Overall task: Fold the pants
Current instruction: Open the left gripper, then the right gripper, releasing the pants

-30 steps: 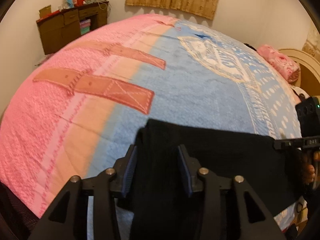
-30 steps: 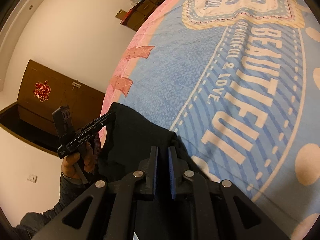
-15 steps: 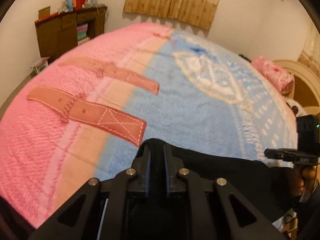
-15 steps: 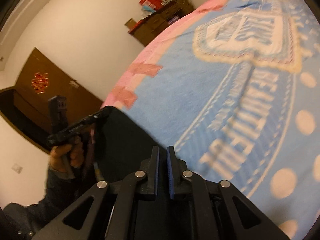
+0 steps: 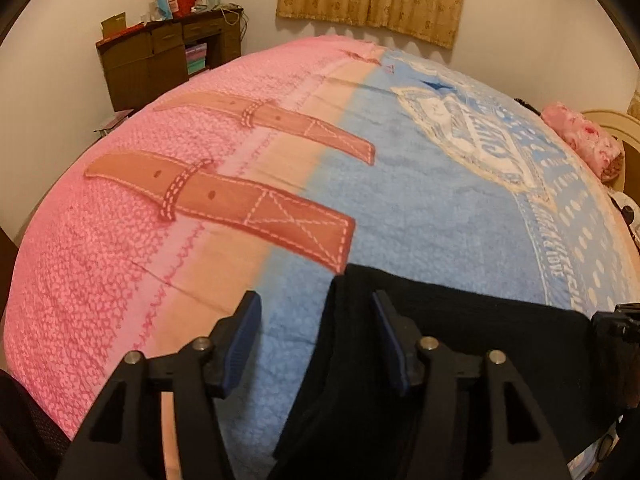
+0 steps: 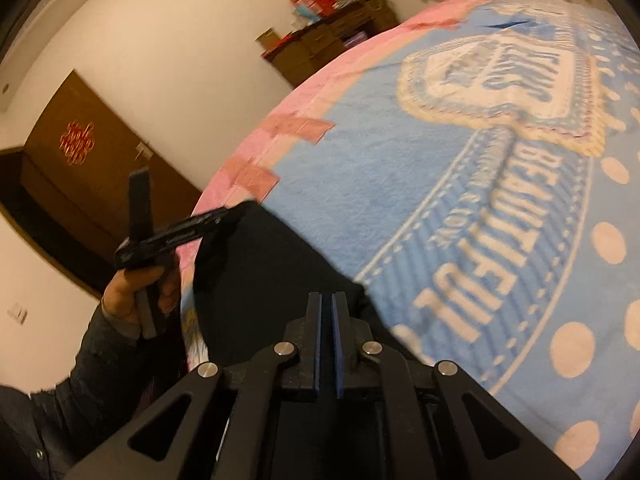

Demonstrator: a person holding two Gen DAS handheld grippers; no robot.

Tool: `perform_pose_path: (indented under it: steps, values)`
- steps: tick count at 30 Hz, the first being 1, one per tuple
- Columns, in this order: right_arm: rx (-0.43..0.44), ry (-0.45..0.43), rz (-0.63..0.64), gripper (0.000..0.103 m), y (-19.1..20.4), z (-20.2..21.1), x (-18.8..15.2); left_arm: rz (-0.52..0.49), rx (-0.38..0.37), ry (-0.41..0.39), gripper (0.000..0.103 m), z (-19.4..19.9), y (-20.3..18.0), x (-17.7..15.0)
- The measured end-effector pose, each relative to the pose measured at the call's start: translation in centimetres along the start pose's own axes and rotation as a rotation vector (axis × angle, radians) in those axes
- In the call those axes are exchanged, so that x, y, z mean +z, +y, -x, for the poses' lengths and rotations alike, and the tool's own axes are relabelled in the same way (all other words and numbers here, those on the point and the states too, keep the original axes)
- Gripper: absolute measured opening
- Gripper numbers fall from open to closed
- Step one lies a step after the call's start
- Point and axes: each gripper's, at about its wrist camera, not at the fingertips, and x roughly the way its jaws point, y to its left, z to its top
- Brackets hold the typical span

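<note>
Your black pants [image 5: 460,344] lie folded at the blanket's [image 5: 420,208] near edge, six o'clock. Your left gripper [image 5: 316,334] gapes wide, having let go; your right gripper [image 6: 327,334] pinches the cloth. Likely next: release right, then smooth or fold once more.

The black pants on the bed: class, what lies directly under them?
The black pants lie on the blanket, blue where it meets them. Their near end is hidden behind the left tool and right tool, and the bed beneath the blanket is covered.
</note>
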Motion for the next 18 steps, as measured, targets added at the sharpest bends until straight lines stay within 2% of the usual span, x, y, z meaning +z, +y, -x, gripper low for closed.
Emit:
perform_pose_path:
  steps: [3, 6, 7, 11, 13, 16, 18]
  values:
    - [0.012, 0.048, -0.015, 0.005, -0.2, -1.4, 0.0, 0.008, -0.005, 0.005, 0.060, -0.4, -0.1, -0.1]
    - [-0.024, 0.074, 0.005, 0.005, 0.1, -2.4, 0.0, 0.016, -0.011, 0.005, 0.060, -0.6, 0.0, -0.1]
    - [-0.016, 0.077, 0.004, 0.000, 0.3, -2.5, 0.1, 0.015, -0.011, 0.005, 0.060, -0.6, 0.0, -0.1]
    - [-0.014, -0.033, 0.017, 0.000, 0.9, -0.2, 1.5, 0.006, -0.002, -0.002, 0.060, -0.6, -0.1, -0.3]
    - [-0.045, -0.040, -0.009, 0.000, -0.1, 0.0, 2.4, 0.017, -0.005, -0.002, 0.061, -0.7, 0.0, -0.3]
    - [-0.183, 0.017, 0.034, 0.000, -0.8, -1.5, 2.0, 0.029, 0.002, -0.011, 0.062, 0.0, 0.0, -0.4]
    - [-0.139, 0.014, 0.020, 0.000, -0.8, -1.1, 1.0, 0.015, 0.031, -0.043, 0.062, 1.1, -0.2, -0.5]
